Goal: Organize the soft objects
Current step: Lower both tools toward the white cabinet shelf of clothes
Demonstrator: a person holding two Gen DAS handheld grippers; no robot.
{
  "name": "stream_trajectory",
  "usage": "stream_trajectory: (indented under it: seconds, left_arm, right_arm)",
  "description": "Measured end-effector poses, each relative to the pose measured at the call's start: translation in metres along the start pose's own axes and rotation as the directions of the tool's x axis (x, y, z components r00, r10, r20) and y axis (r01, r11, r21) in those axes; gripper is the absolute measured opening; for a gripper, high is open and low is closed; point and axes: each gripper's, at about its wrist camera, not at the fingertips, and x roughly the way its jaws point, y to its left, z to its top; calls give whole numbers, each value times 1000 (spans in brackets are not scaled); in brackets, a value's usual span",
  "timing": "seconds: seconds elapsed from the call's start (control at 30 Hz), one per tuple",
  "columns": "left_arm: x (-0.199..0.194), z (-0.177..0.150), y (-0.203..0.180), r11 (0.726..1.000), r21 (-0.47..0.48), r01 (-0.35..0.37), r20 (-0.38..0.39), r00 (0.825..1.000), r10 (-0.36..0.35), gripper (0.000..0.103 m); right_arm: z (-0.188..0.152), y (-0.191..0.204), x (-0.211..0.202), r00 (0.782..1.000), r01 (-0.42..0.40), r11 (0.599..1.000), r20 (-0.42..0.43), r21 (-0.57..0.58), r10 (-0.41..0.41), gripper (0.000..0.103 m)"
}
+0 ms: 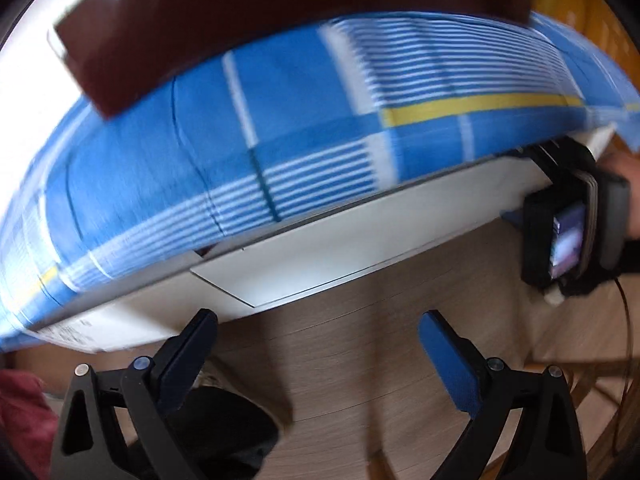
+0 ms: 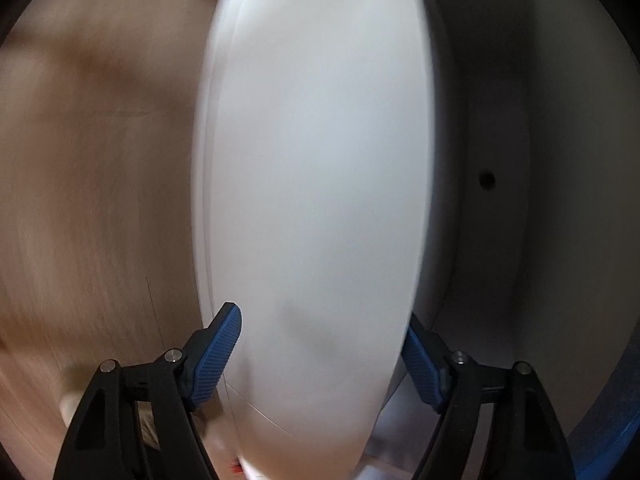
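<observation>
Nearest in the left wrist view, the left tongs (image 1: 316, 320) stand wide open with nothing between them, hanging over the wooden floor (image 1: 360, 380) just short of a long white panel (image 1: 320, 248). At the lower left edge lies a bit of red cloth (image 1: 20, 408), too blurred to identify further. In the right wrist view, the right tongs (image 2: 322, 320) straddle that same white panel edge-on, one blue pad at each face. Whether the pads actually press on it or only stand beside it cannot be told through the blur. Just past the panel on that side is a pale compartment (image 2: 500, 160) with a small hole in its wall, which suggests the panel fronts or closes a storage space. Above the panel, the blue striped cover (image 1: 160, 152) is spread over the top and overhangs its upper edge. It is the soft thing most plainly in play. A dark red shape (image 1: 280, 12) lies farther back on it, unclear as to what it is. The step in hand looks like getting hold of the panel to reach the storage. The task itself seems barely begun. Next, the right tongs need a firm hold on the panel, and the left must find a grip on its edge without catching the overhanging cover.
</observation>
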Motion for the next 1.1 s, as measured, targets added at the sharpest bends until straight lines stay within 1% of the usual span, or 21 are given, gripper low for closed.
stream_trajectory:
  seconds: [0.03, 0.17, 0.27, 0.4, 0.43, 0.47, 0.57, 0.63, 0.7, 0.73, 0.77, 0.8, 0.83, 0.87, 0.93, 0.97, 1.0, 1.03, 1.07, 1.1]
  left_arm:
    - [2, 2, 3, 1000, -23, 2, 4, 1000, -2, 101]
    - [7, 4, 16, 995, -101, 1, 20, 1000, 1, 101]
    - [12, 4, 15, 994, -104, -37, 30, 999, 41, 101]
    - [23, 6, 12, 992, -116, -43, 42, 998, 48, 101]
    - [24, 6, 12, 991, -124, -45, 44, 998, 51, 101]
    - [27, 7, 10, 991, -128, -46, 48, 997, 52, 101]
    - [25, 9, 12, 989, -143, -43, 83, 995, 55, 103]
    - [29, 16, 15, 986, -163, -40, 85, 995, 54, 103]
    - [36, 18, 13, 985, -140, -99, 76, 991, 111, 103]
    - [41, 19, 11, 987, -120, -110, 70, 990, 119, 103]
    - [46, 20, 11, 989, -118, -87, 55, 994, 94, 103]
    - [51, 20, 12, 989, -144, -34, 33, 999, 40, 103]
    - [54, 20, 13, 986, -165, -3, 23, 1000, 6, 103]
    - [55, 22, 12, 987, -162, 17, 27, 1000, -12, 103]
    - [54, 24, -3, 999, -34, 6, 48, 999, -4, 103]
    - [53, 23, -14, 998, 62, -6, 56, 998, 3, 103]
    - [50, 21, -21, 992, 129, -9, 89, 996, -2, 103]
    - [50, 19, -28, 980, 200, -14, 96, 995, -6, 103]
    - [53, 17, -35, 964, 266, -15, 72, 997, -5, 103]
    - [57, 12, -44, 938, 347, 17, 34, 999, -30, 103]
  right_arm:
    - [2, -4, -5, 1000, -14, 1000, 6, -5, 14, 80]
    - [0, -21, -14, 994, -103, 994, 42, 44, 101, 80]
    - [0, -30, -19, 987, -151, 987, 58, 45, 149, 80]
    - [1, -25, -29, 984, -162, 986, 72, 33, 160, 80]
    - [-7, -26, -32, 984, -167, 985, 74, 32, 164, 80]
    - [-15, -19, -31, 983, -170, 985, 75, 25, 168, 80]
    - [-21, -10, -42, 983, -168, 986, 70, -1, 167, 80]
    - [-22, -8, -49, 981, -179, 984, 71, -6, 179, 80]
    - [-25, -5, -59, 981, -178, 984, 72, -22, 179, 80]
    - [-25, -4, -63, 982, -174, 984, 72, -32, 176, 80]
    - [-23, 2, -62, 982, -173, 984, 74, -42, 175, 80]
    - [-28, -1, -67, 981, -175, 983, 76, -47, 179, 80]
    - [-26, 2, -68, 979, -183, 982, 77, -50, 187, 80]
    - [-28, 3, -68, 978, -188, 981, 79, -54, 192, 80]
    - [-31, 1, -77, 977, -190, 978, 82, -81, 196, 84]
    - [-32, 4, -79, 977, -187, 977, 82, -99, 195, 85]
    - [-33, 7, -81, 978, -180, 977, 83, -116, 190, 86]
    - [-34, 10, -83, 978, -177, 976, 84, -128, 188, 87]
    - [-34, 10, -84, 978, -177, 975, 87, -132, 189, 87]
    - [-35, 8, -86, 977, -182, 974, 89, -132, 194, 87]
